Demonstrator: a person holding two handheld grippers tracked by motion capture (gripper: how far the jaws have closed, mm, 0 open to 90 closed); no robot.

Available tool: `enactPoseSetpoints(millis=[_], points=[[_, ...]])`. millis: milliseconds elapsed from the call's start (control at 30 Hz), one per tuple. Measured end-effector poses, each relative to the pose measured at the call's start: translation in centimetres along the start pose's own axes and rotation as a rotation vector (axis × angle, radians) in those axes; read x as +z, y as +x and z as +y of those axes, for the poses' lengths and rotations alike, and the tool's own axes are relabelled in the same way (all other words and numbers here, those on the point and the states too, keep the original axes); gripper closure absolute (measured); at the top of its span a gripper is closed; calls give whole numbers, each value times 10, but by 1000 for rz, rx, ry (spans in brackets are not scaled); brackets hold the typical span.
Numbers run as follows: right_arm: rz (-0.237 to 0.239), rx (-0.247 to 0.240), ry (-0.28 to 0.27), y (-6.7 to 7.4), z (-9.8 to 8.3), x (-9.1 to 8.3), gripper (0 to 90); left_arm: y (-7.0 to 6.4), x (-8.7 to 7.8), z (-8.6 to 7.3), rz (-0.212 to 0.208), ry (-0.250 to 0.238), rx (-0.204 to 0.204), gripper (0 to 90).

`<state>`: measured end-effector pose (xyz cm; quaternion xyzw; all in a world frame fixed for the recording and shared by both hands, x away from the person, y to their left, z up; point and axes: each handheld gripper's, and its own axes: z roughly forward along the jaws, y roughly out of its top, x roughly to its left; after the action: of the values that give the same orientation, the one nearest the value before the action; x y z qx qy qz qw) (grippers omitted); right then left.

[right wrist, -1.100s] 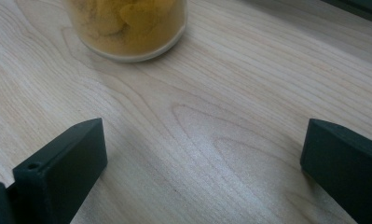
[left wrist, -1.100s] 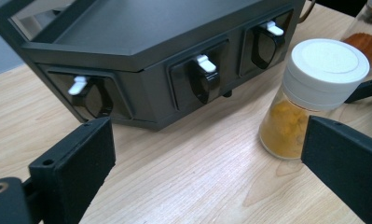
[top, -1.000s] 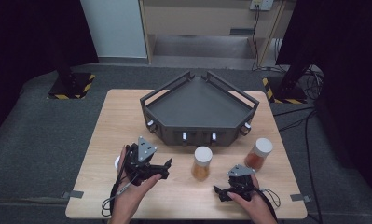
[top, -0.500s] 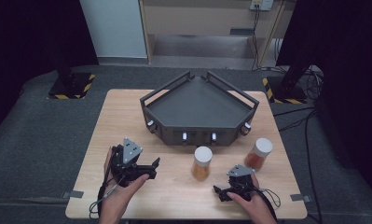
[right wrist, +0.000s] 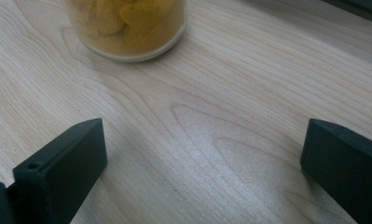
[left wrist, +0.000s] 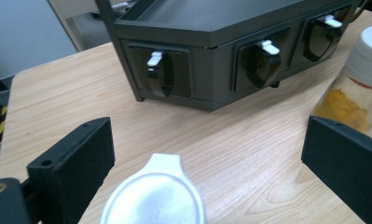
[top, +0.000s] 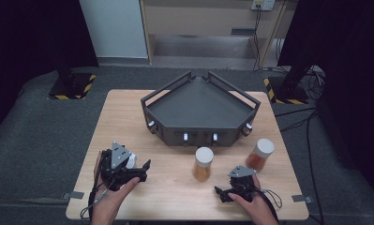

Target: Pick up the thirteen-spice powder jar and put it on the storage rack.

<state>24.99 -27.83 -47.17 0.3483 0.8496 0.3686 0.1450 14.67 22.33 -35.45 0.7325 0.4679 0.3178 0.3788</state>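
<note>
Left claw point(left wrist: 200, 154) wide open, empty, over white scoop point(left wrist: 155, 193) on surface point(top: 166, 197). Right claw point(right wrist: 202, 154) open too, empty, near yellow jar point(top: 203, 164). Advice: lower straight, centre scoop between jaws, close gently on handle.

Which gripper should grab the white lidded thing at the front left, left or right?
Left. The left gripper already straddles the white lidded object, jaws open on either side of it. The right gripper sits across the table near the yellow spice jar, facing bare wood.
</note>
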Motion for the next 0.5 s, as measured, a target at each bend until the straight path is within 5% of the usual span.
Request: enactPoseSetpoints(millis=[500], points=[[-1,1,0,0,0,0,4,16,0,-27,31,25,-68,9]])
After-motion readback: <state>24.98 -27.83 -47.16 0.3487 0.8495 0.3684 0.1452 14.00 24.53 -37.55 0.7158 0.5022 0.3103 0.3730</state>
